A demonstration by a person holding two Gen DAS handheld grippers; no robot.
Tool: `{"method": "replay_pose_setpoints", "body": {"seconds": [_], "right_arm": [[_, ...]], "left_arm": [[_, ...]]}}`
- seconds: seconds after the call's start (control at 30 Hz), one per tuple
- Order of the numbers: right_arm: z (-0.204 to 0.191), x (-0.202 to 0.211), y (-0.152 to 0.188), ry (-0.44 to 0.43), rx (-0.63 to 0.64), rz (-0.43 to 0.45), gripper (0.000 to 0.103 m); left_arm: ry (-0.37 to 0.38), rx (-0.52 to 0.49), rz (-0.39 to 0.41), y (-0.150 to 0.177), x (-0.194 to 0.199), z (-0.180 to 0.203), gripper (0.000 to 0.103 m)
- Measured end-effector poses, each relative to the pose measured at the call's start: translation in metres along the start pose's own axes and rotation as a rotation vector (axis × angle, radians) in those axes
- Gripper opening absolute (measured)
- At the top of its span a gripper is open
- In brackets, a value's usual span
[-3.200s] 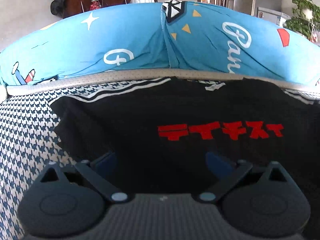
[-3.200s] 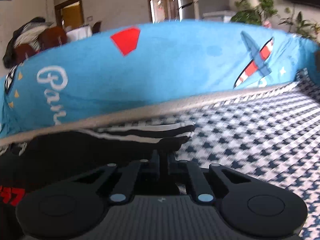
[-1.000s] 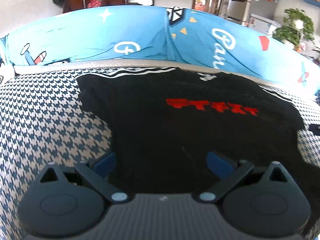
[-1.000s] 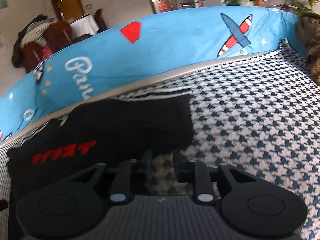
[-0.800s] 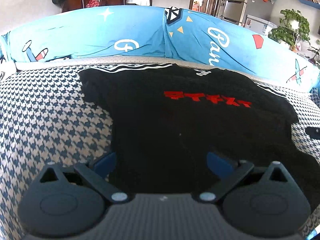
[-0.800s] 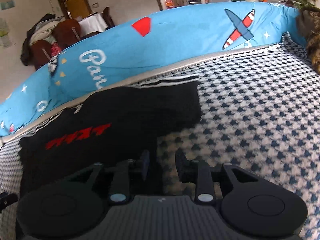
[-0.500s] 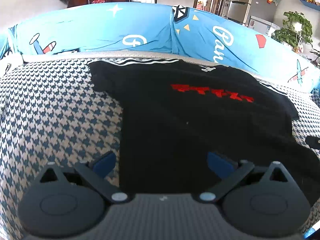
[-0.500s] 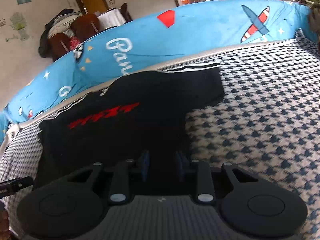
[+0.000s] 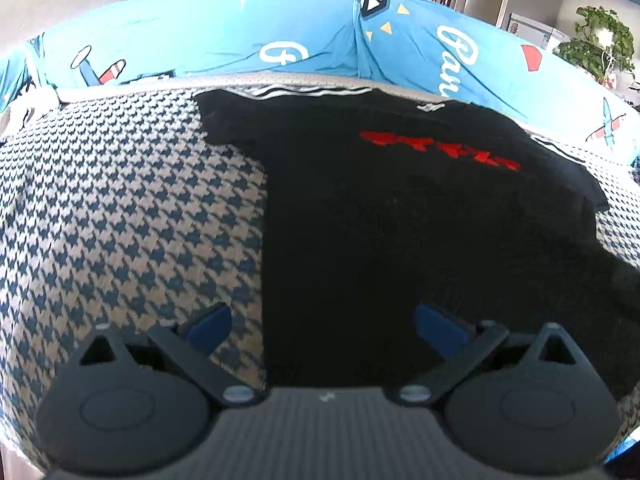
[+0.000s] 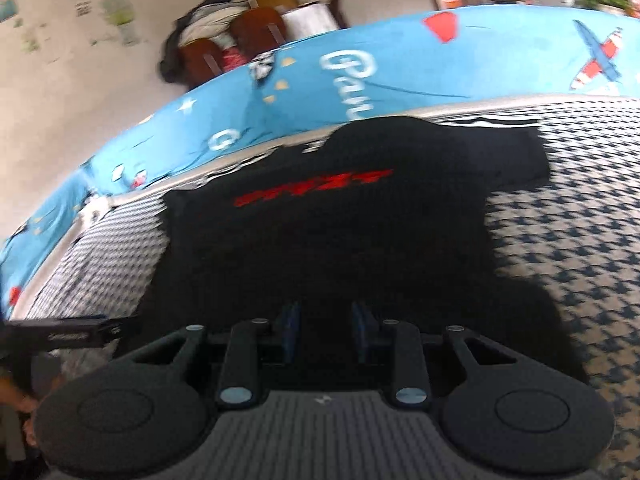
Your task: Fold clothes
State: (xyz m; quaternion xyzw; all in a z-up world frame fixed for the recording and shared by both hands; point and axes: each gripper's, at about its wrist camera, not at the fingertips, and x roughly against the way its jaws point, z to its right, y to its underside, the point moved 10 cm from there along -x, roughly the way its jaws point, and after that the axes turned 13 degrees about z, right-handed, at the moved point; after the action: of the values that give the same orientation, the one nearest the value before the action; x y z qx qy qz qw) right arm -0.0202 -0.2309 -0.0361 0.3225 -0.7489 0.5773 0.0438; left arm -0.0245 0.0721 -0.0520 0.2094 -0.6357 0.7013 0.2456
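Observation:
A black T-shirt [image 9: 400,216] with red lettering [image 9: 440,148] lies spread flat on a houndstooth sofa seat [image 9: 120,216], collar toward the blue backrest. My left gripper [image 9: 320,324] is open wide above the shirt's lower left edge, holding nothing. In the right wrist view the shirt [image 10: 340,232] lies ahead. My right gripper [image 10: 324,336] hovers over the shirt's lower part with its jaws a small gap apart and nothing between them. The left gripper's body [image 10: 76,334] shows at the left edge there.
A blue cartoon-print backrest cover [image 9: 320,48] rises behind the shirt. Houndstooth seat extends left [image 9: 100,240] and right [image 10: 568,240] of the shirt. Chairs, a fridge and plants stand in the room beyond.
Both grippers have pulled back from the sleeves toward the shirt's lower edge. The right gripper, shut at first, has opened a little and swung left. The left gripper stayed open.

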Motion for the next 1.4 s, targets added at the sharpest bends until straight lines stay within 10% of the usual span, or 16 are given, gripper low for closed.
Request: {"method": "replay_pose_setpoints", "body": {"seconds": [0.47,0.9,1.4], "right_arm": [[-0.129,0.008,0.076,-0.347,0.227,-0.110,0.029],[-0.210,0.001,0.124,-0.432,0.463,-0.094,0.048],[-0.233,-0.042,0.165,-0.351,0.832,-0.071,0.045]], "left_arm": [[0.000,0.156,0.011,0.005,0.019,-0.032,0.053],[-0.087,0.185,0.082,-0.010,0.044,-0.055,0.088],[-0.106,0.194,0.144,-0.024,0.061,-0.067,0.090]]}}
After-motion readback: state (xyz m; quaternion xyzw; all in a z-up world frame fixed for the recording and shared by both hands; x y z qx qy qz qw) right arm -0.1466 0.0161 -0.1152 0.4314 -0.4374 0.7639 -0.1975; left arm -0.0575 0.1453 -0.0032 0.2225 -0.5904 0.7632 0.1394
